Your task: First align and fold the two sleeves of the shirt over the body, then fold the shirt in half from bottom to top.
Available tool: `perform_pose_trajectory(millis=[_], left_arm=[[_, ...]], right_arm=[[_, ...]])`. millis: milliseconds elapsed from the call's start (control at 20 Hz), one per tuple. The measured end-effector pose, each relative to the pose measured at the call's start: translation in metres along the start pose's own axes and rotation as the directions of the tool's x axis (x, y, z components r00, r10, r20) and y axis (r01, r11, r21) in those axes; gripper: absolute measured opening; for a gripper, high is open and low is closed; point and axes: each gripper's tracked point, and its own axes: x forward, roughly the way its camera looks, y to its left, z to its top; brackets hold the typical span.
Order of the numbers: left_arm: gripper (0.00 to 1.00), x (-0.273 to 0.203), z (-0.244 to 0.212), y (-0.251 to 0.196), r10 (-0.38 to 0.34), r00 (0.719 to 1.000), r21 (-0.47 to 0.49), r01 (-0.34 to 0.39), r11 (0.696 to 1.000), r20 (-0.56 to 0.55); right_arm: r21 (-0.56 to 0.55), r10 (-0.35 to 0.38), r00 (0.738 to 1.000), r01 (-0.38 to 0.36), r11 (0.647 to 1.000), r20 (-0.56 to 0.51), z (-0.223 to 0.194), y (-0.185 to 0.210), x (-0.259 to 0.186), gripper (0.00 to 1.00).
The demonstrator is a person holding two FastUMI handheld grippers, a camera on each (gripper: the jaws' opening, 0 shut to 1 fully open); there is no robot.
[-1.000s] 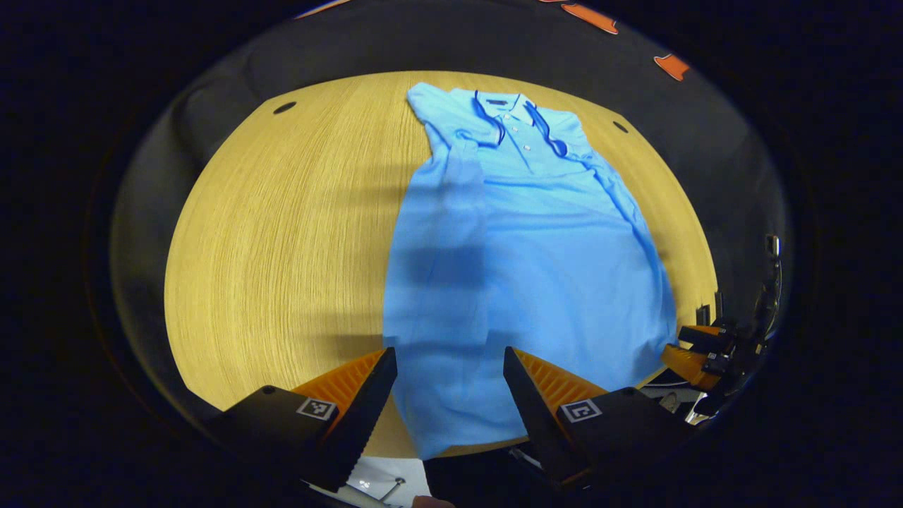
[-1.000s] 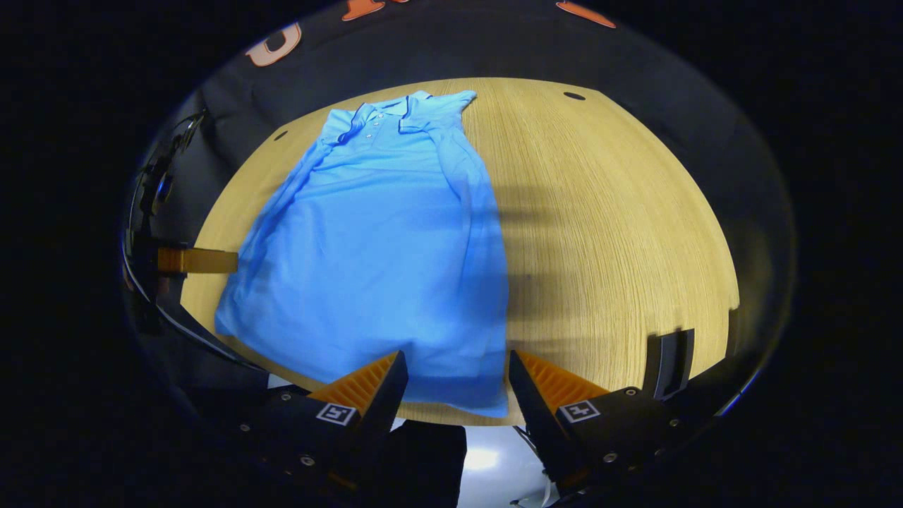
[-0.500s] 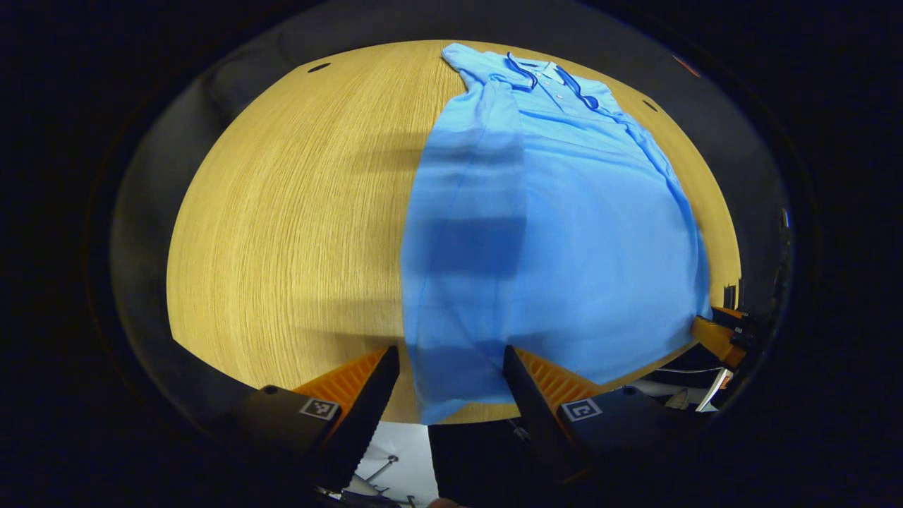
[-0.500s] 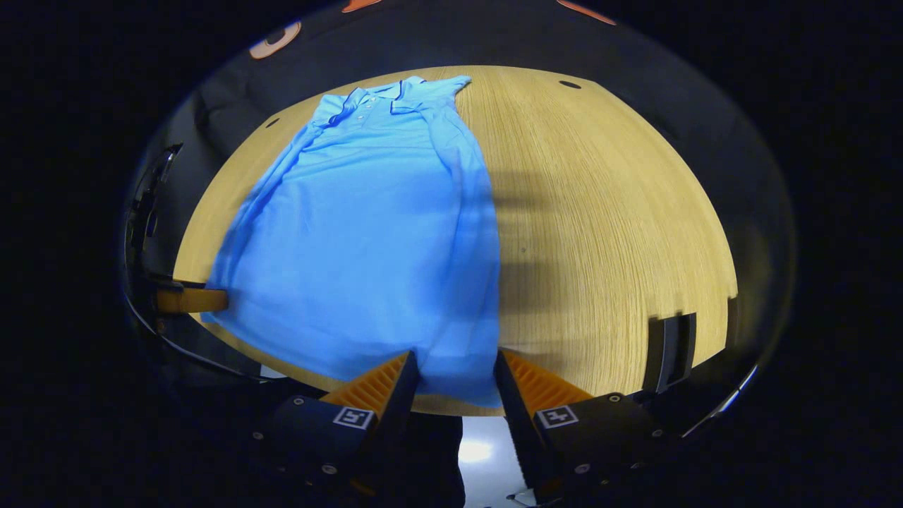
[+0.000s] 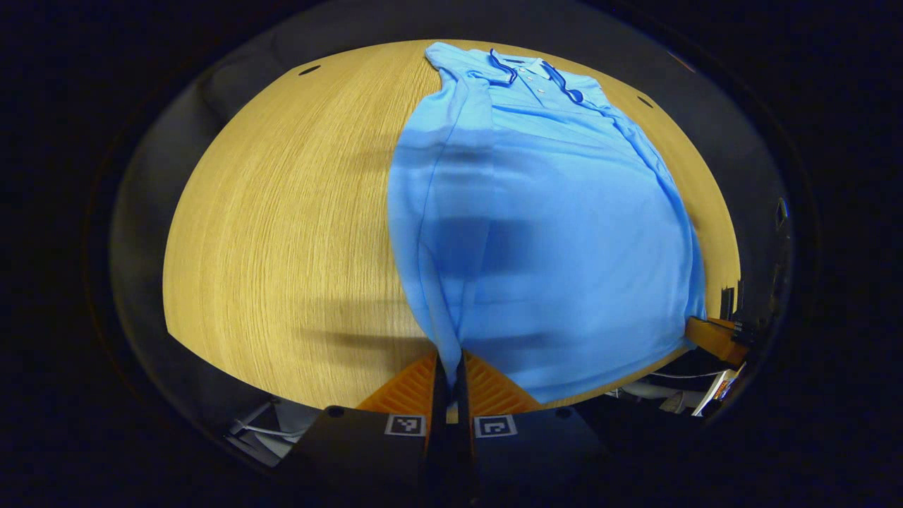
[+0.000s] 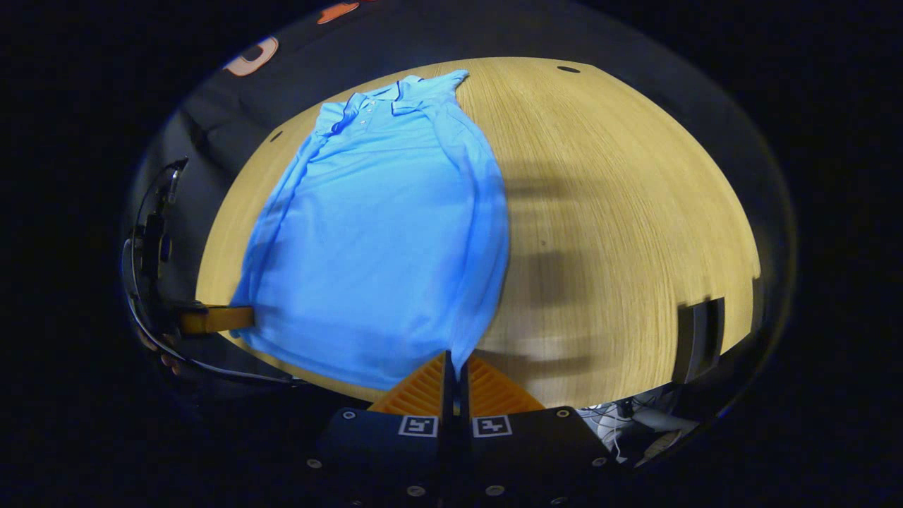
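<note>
a: polo shirt (image 5: 557, 233) lies flat on the wooden bench (image 5: 282, 233), collar (image 5: 534, 68) at the far end, both sleeves looking already folded in. you're at the bottom-to-top fold.

b: and your tools?

a: your left tool (image 5: 449, 367) is pinched tight on the hem corner nearest it. your right tool (image 6: 453, 367) is clamped on the other hem corner of the polo shirt (image 6: 388, 240).

b: next move?

a: i'd judge you need to lift both corners together, carry them level toward the collar (image 6: 374, 106) and lay the hem on the shoulders.

b: anything in the way?

a: bench (image 6: 621, 212) beside the shirt is bare. uneven lifting could skew the fold or drag the tucked sleeves loose.
</note>
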Motion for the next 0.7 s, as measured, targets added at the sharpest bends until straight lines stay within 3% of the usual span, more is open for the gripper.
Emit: perform_pose_trajectory(millis=[300, 700], left_arm=[[0.09, -0.017, 0.054, 0.002, -0.006, 0.995, 0.04, 0.002, 0.999, 0.101], [0.09, -0.051, 0.152, -0.011, -0.104, 0.959, 0.066, 0.09, 0.994, 0.264]], right_arm=[[-0.009, 0.053, 0.996, -0.052, 0.999, 0.068, 0.049, 0.015, -0.013, 0.04], [-0.017, 0.102, 0.981, -0.1, 0.995, 0.165, 0.139, 0.04, -0.023, 0.03]])
